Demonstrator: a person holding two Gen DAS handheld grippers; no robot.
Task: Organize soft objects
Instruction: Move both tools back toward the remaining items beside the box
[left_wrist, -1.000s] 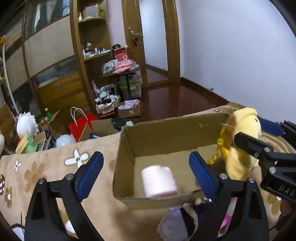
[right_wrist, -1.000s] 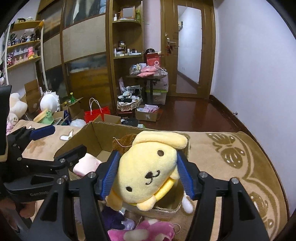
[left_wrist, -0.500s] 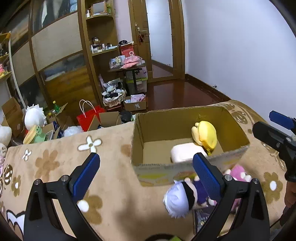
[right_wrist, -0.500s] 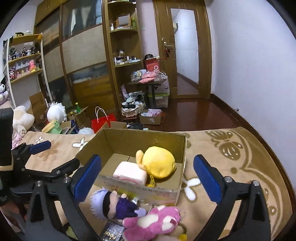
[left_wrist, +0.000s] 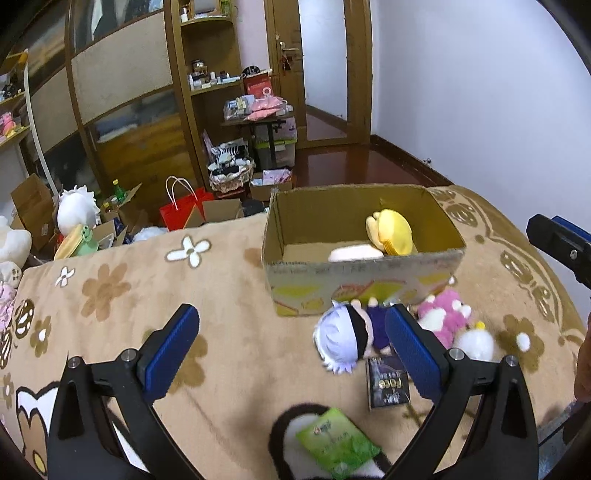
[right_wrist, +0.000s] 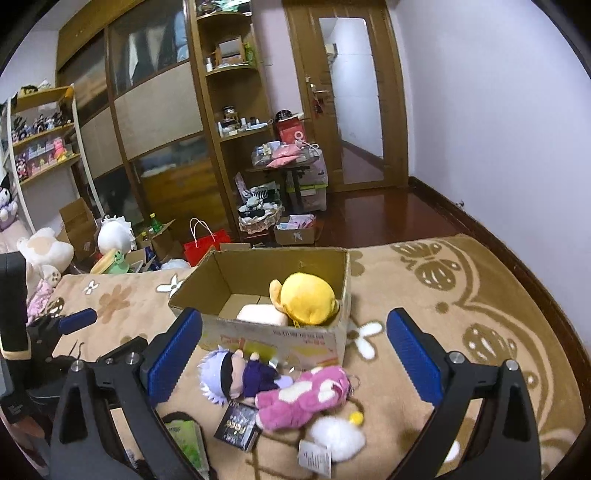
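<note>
Here, in the left wrist view, the left tool (left_wrist: 291, 343) is hovering above the tan flowered blanket (left_wrist: 122, 295), its blue-padded fingers (left_wrist: 170, 347) spread wide and gripping nothing. Ahead of it and a little to the right, the cardboard box (left_wrist: 364, 288) is standing open on the blanket, holding the yellow plush (left_wrist: 389, 230) against its far right side and a pale pink cushion (left_wrist: 354, 254) beside it. Just in front of the box, a white-haired doll (left_wrist: 343, 338) is lying close against the right finger, with a pink plush (left_wrist: 445, 319) and a small white plush (left_wrist: 474, 345) further right, partly hidden behind that finger. A dark card pack (left_wrist: 388, 382) and a green packet (left_wrist: 336, 441) are lying nearer the camera. The right tool (left_wrist: 559, 245) is poking in from the right edge. In the right wrist view, the right tool (right_wrist: 295, 350) is likewise hanging over the blanket (right_wrist: 461, 295) with its fingers (right_wrist: 413, 354) held far apart and empty. The box (right_wrist: 266, 306) is sitting straight ahead between them, the yellow plush (right_wrist: 306, 299) resting inside on top of the pink cushion (right_wrist: 262, 314). The white-haired doll (right_wrist: 229, 373), pink plush (right_wrist: 306, 395), white plush (right_wrist: 336, 437) and card pack (right_wrist: 236, 430) are lying in a loose cluster below the box, between the fingers. The left tool (right_wrist: 74, 332) is showing at the left edge.
</note>
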